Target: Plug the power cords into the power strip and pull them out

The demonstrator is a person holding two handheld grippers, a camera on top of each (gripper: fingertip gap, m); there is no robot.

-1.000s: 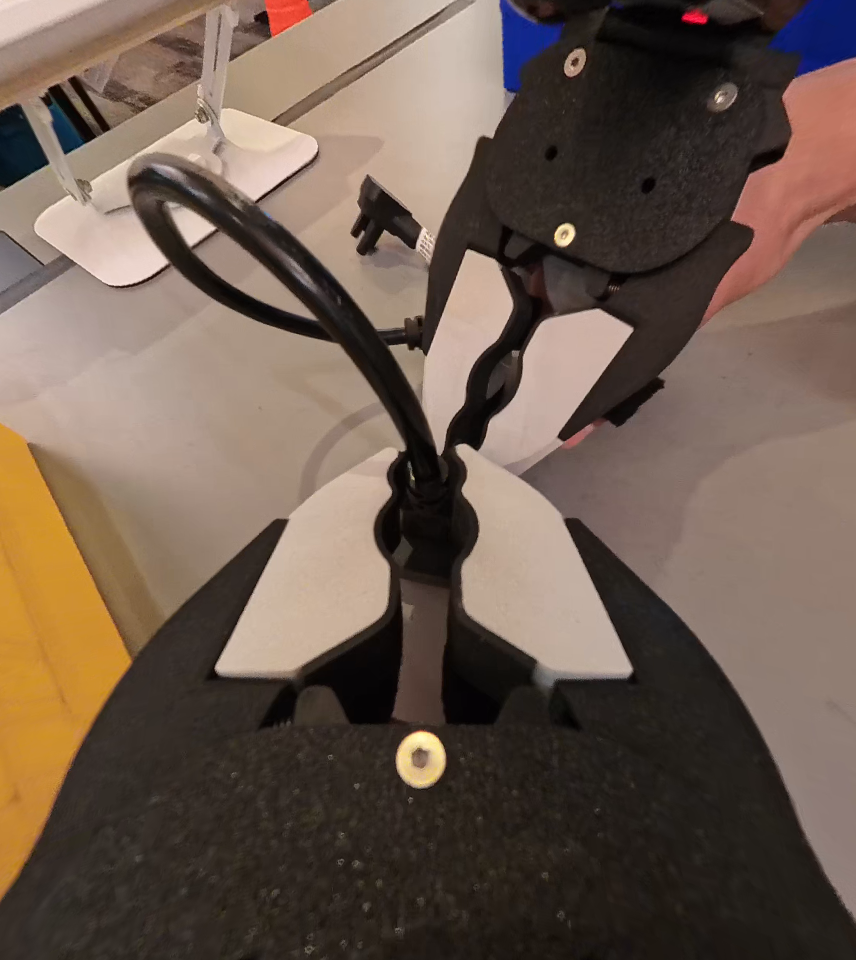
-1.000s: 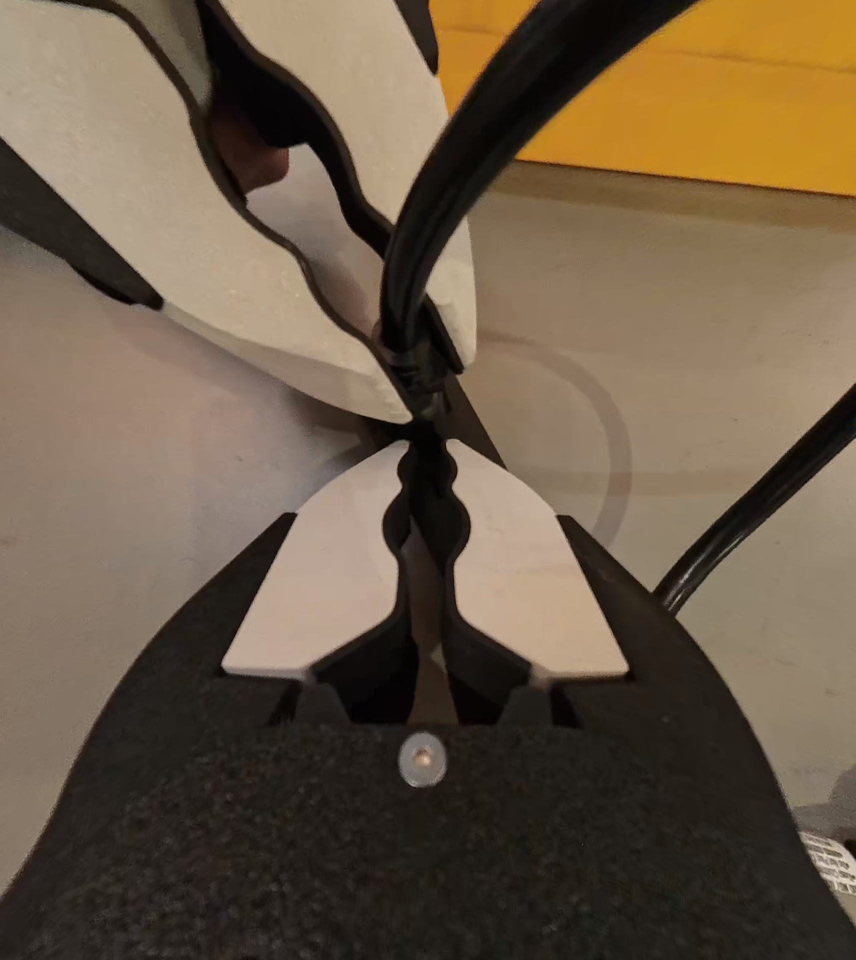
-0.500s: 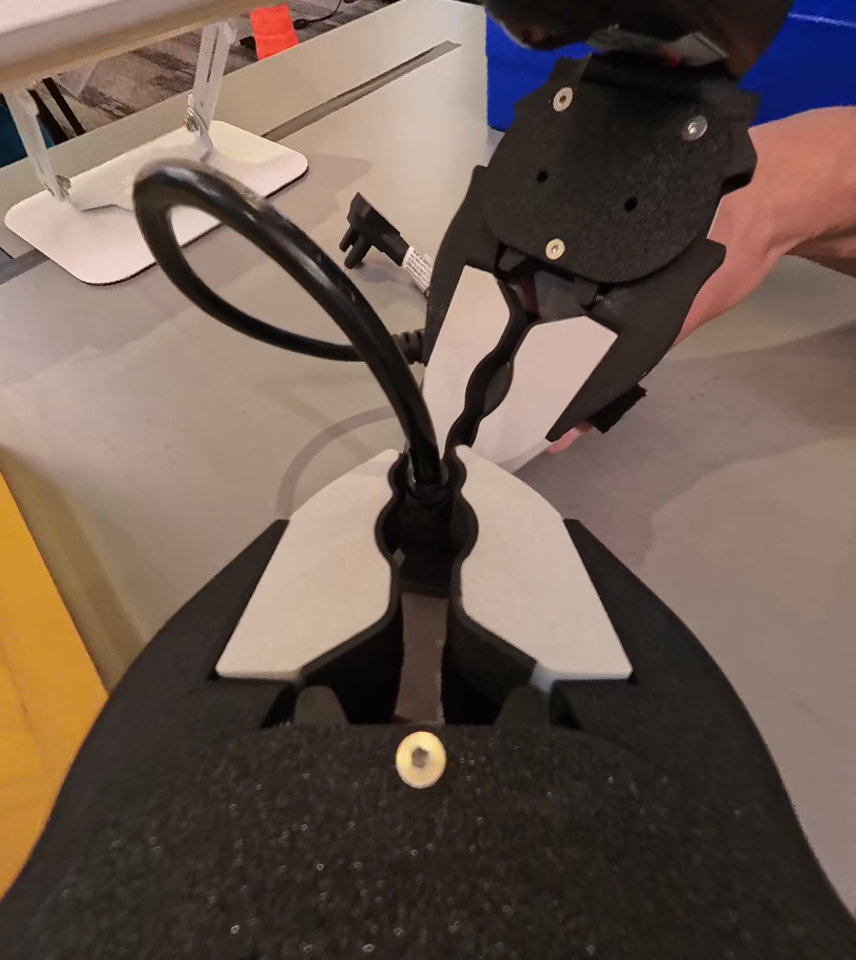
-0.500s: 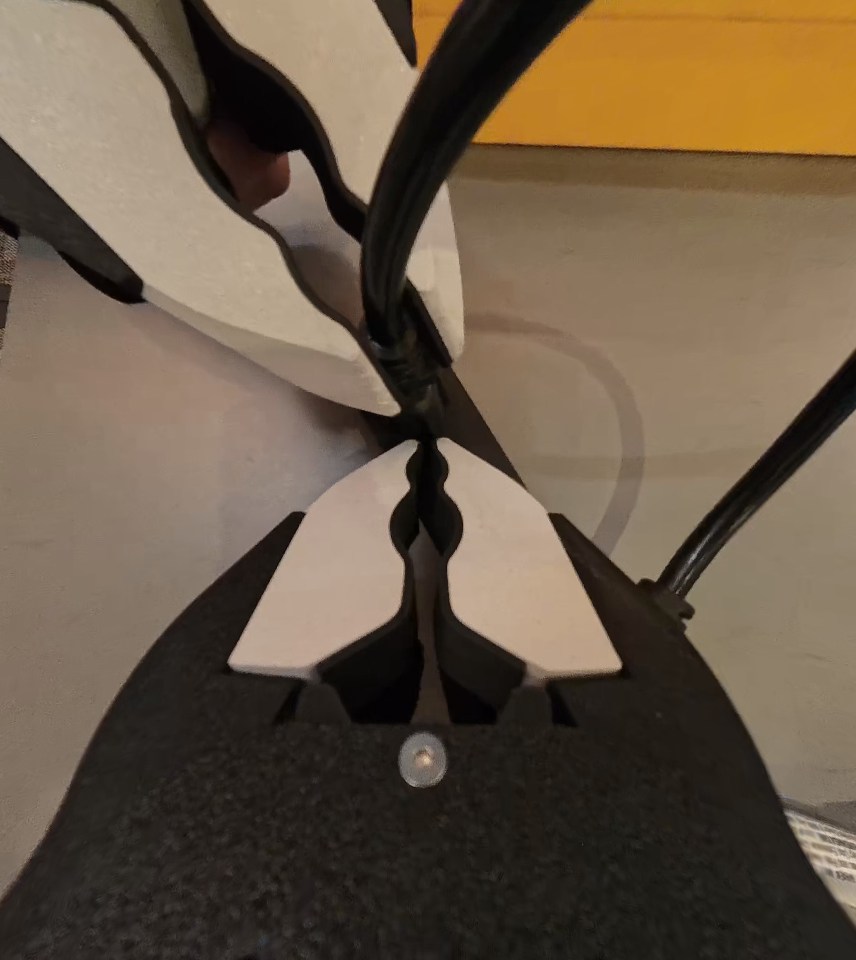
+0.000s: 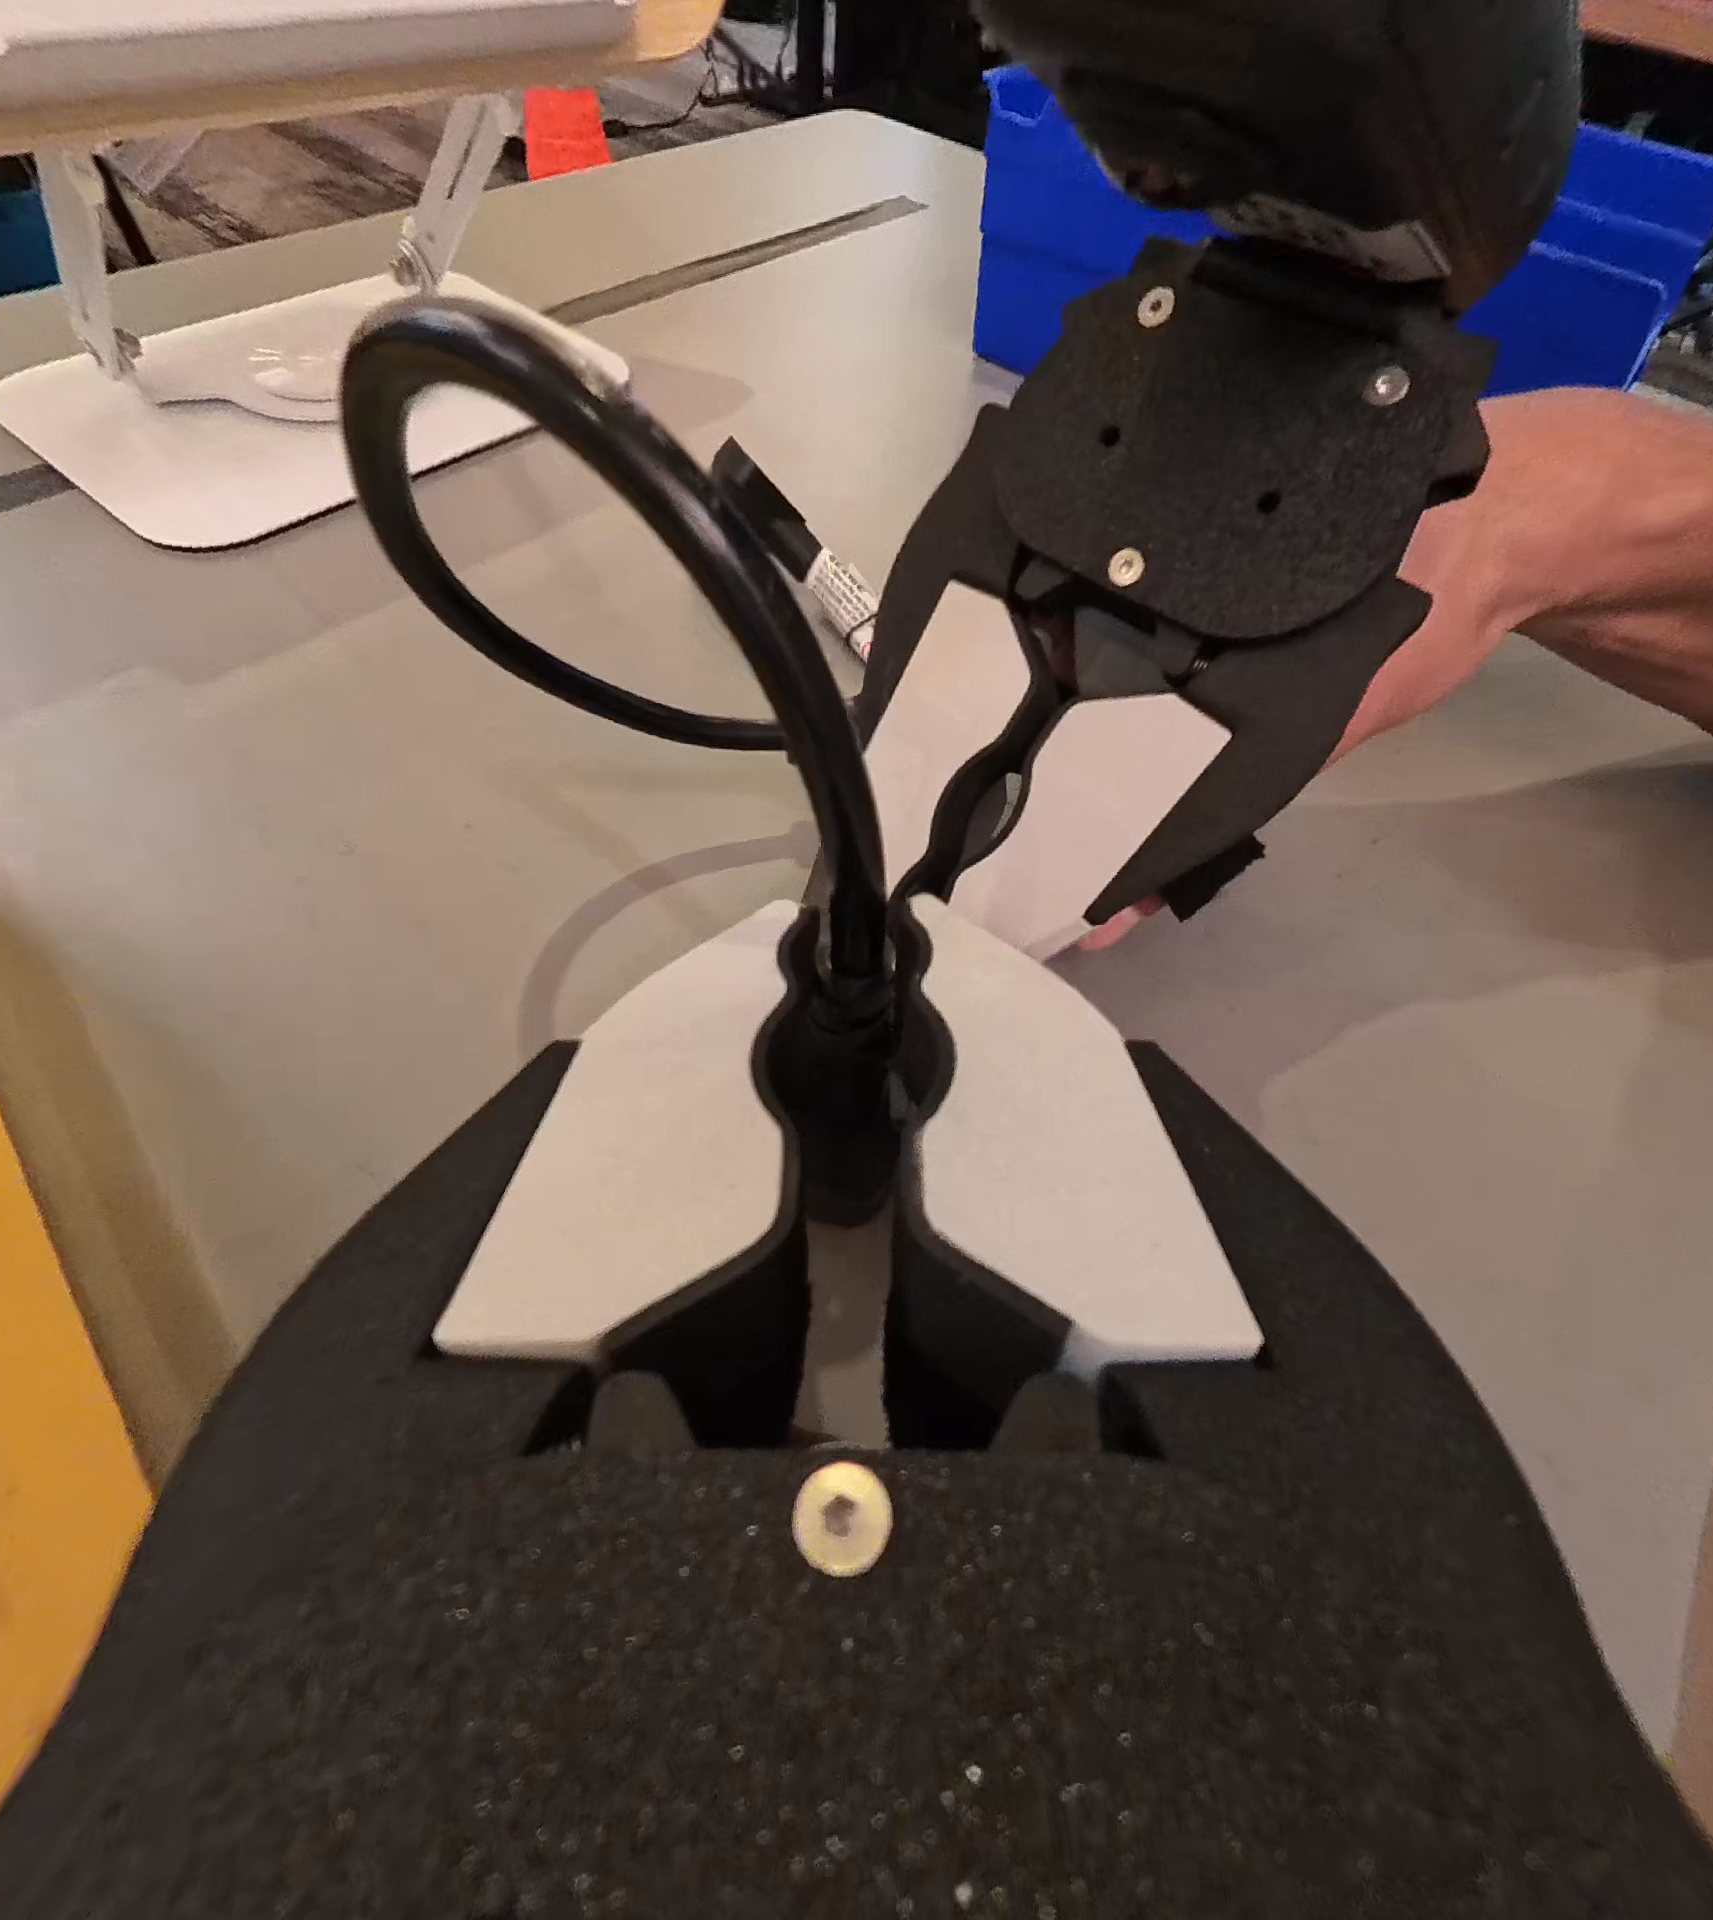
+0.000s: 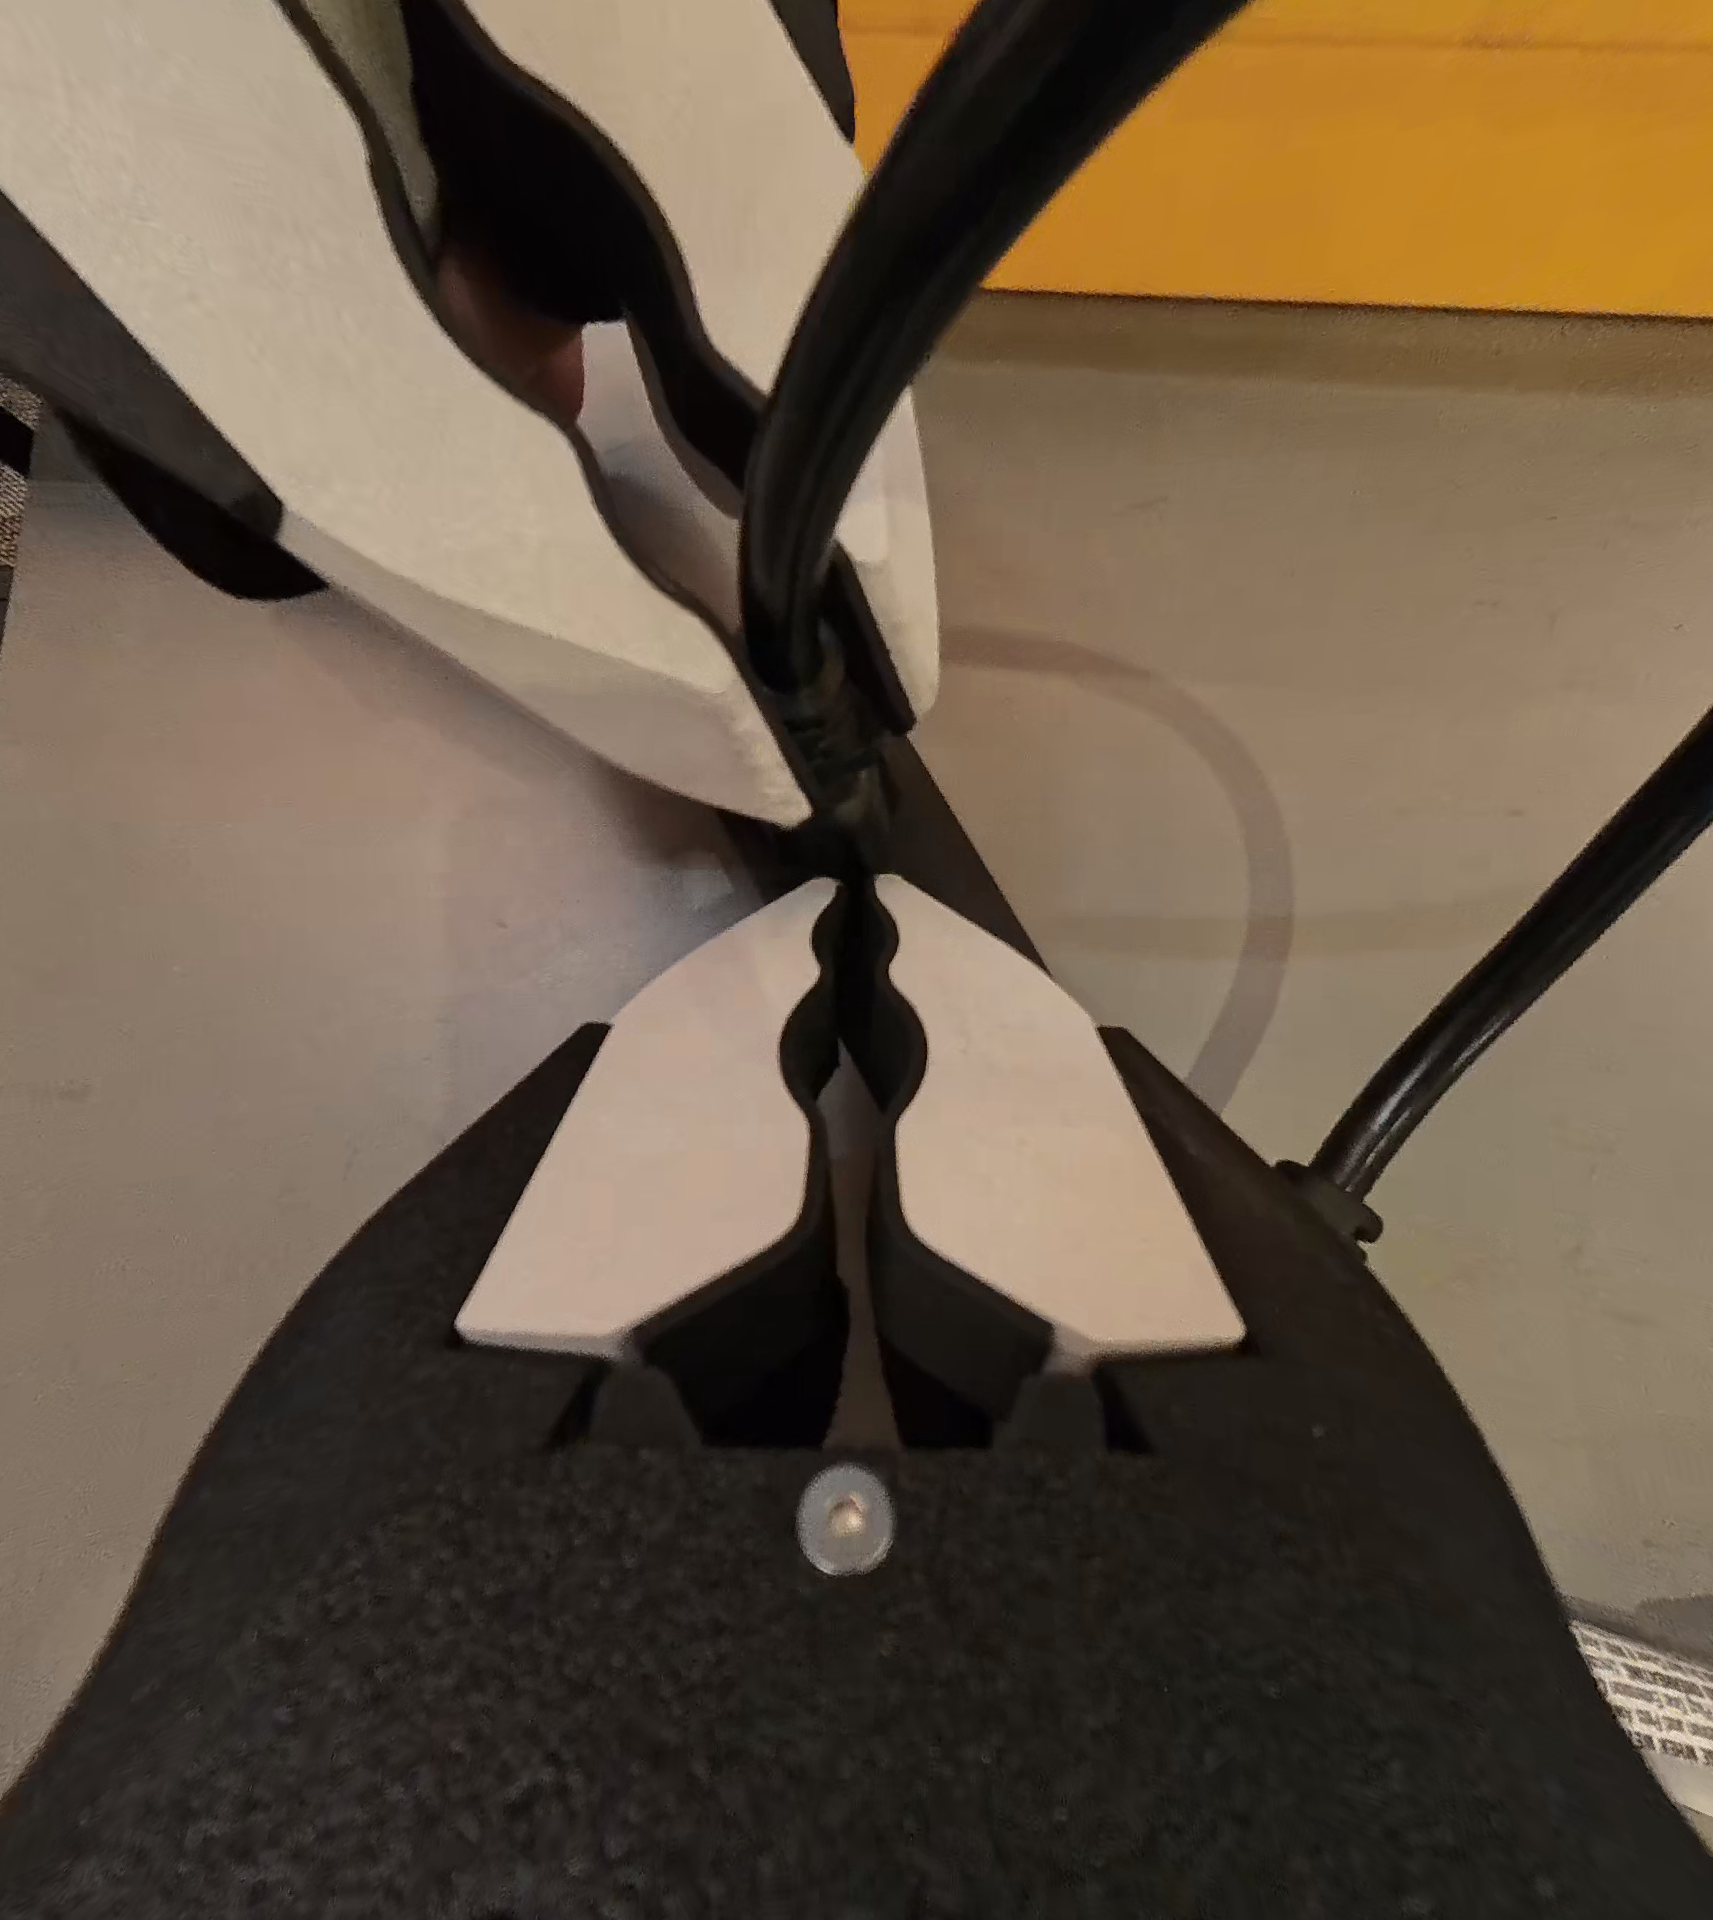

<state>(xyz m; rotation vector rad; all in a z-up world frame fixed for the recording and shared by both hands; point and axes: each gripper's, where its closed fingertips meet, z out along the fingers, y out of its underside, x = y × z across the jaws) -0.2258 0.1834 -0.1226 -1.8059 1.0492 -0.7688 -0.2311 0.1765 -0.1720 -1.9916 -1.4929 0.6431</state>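
Two tools met tip to tip above the grey desk (image 5: pixel 260 883). Left tool (image 5: pixel 850 925) pinched the black cord (image 5: pixel 623 457) at its moulded end, which sat in the notch between its white pads, the cord looping up and back. Right tool (image 6: pixel 854 894) was pressed together, nothing visibly gripped, its tips almost touching the left tool's tips and the cord's end. Another plug (image 5: pixel 764 499) lay on the desk behind the loop.
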